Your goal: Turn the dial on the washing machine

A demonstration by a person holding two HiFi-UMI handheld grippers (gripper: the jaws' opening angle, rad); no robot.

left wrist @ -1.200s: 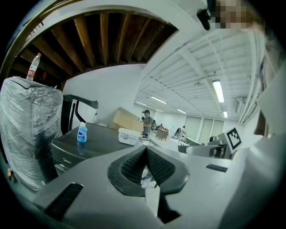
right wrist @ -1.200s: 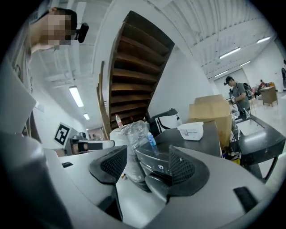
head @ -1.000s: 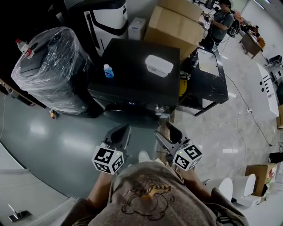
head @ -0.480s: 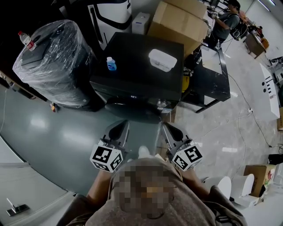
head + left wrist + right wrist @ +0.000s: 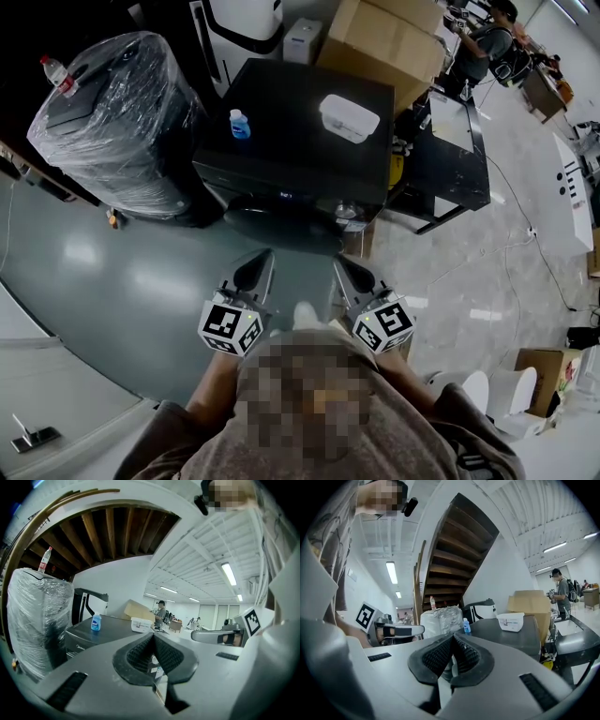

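Washing machine (image 5: 281, 150), boxy and glossy black, faces the left claw (image 5: 256, 270) and right claw (image 5: 350, 272), both ribbed-faced, clenched empty.

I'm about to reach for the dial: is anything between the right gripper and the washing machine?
Nothing visible. Only bare floor lies between the right gripper and the washing machine; its front dial is uncovered.

Ahead of us a strip of bare floor (image 5: 298, 270) lies open up to the washing machine (image 5: 291, 141). A plastic-wrapped bulk (image 5: 112, 131) crowds its left side and a black table (image 5: 450, 159) stands just beside its right. On its top a blue bottle (image 5: 240, 124) and a white box (image 5: 349, 117) stand well apart.
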